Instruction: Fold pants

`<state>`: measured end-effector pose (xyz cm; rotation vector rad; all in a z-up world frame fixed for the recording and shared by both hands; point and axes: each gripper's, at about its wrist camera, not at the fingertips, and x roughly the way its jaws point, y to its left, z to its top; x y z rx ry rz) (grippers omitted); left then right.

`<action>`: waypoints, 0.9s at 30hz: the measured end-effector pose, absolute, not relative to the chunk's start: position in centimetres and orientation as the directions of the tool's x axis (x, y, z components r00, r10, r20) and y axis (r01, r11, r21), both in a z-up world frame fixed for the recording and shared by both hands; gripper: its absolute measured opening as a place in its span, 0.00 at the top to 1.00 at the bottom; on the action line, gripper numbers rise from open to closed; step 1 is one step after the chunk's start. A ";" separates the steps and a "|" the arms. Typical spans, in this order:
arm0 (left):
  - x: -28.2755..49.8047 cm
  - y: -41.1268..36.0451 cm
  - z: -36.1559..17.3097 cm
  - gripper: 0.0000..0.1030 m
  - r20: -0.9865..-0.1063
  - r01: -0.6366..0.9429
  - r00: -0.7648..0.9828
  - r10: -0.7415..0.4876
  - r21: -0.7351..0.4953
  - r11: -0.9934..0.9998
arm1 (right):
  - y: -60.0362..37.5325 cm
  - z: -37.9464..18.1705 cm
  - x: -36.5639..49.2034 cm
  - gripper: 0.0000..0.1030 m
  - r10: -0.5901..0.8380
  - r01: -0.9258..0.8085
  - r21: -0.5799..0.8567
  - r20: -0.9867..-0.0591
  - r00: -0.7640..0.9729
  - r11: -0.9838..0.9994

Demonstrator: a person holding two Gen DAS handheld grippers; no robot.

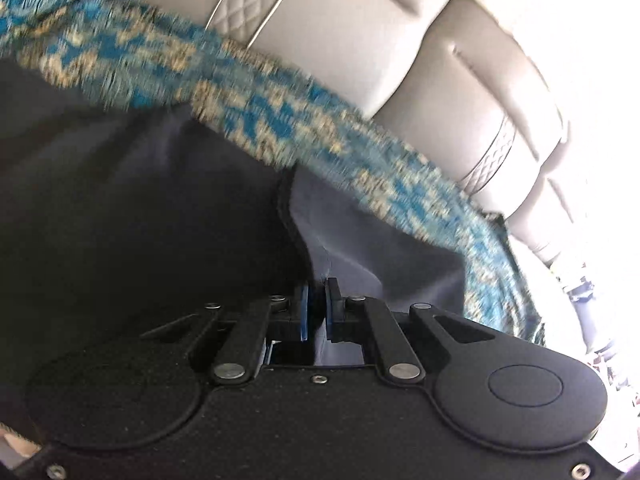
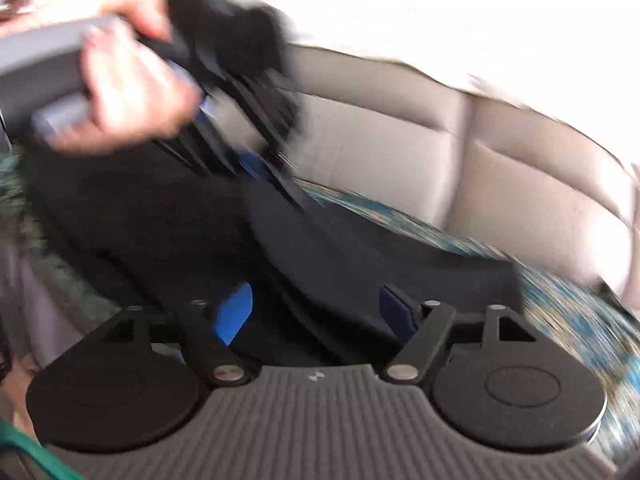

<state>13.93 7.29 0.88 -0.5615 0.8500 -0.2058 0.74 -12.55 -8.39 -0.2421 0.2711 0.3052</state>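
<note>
Left wrist view shows our left gripper [image 1: 316,312] clamped on the pants [image 1: 140,208]; right gripper [image 2: 316,312] stands apart, empty; we judge the folding only partly done.

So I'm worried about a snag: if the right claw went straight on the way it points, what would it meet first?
Probably the dark pants: the right claw is open with that cloth right ahead between its fingers. Depth is blurred, so contact is unclear.
</note>
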 end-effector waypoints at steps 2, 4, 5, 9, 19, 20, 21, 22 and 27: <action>14.3 7.4 1.6 0.93 -0.643 -0.039 0.658 -0.392 -0.549 0.835 | -14.1 -8.7 0.5 0.17 0.182 -0.244 -0.170 -0.315 0.931 0.955; 14.6 7.4 2.1 0.93 -0.640 -0.038 0.660 -0.394 -0.552 0.833 | -15.4 -9.1 0.3 0.16 0.109 -0.183 -0.193 -0.340 0.934 0.964; 14.7 7.5 2.2 0.93 -0.638 -0.039 0.660 -0.396 -0.555 0.831 | -15.8 -9.4 0.2 0.15 0.078 -0.160 -0.216 -0.345 0.935 0.963; 14.8 7.9 2.1 0.93 -0.640 -0.057 0.658 -0.396 -0.567 0.822 | -17.6 -9.9 0.8 0.12 -0.024 -0.063 -0.213 -0.381 0.924 0.975; 13.1 8.5 -0.9 0.93 -0.697 -0.114 0.601 -0.391 -0.558 0.822 | -24.9 -8.7 3.8 0.12 -0.249 0.182 -0.212 -0.347 0.904 0.960; 12.9 8.3 -1.4 0.93 -0.708 -0.123 0.590 -0.388 -0.553 0.824 | -24.9 -8.8 3.9 0.12 -0.251 0.179 -0.229 -0.341 0.906 0.957; 12.6 8.1 -1.9 0.93 -0.715 -0.130 0.581 -0.389 -0.553 0.823 | -24.9 -9.0 4.1 0.12 -0.254 0.175 -0.248 -0.335 0.907 0.953; 12.3 8.0 -2.3 0.93 -0.717 -0.134 0.575 -0.393 -0.557 0.820 | -25.1 -9.2 4.4 0.12 -0.257 0.174 -0.258 -0.338 0.905 0.950; 10.5 8.0 -3.0 0.93 -0.731 -0.127 0.574 -0.369 -0.525 0.842 | -24.6 -9.0 4.2 0.12 -0.166 0.076 -0.278 -0.317 0.934 0.958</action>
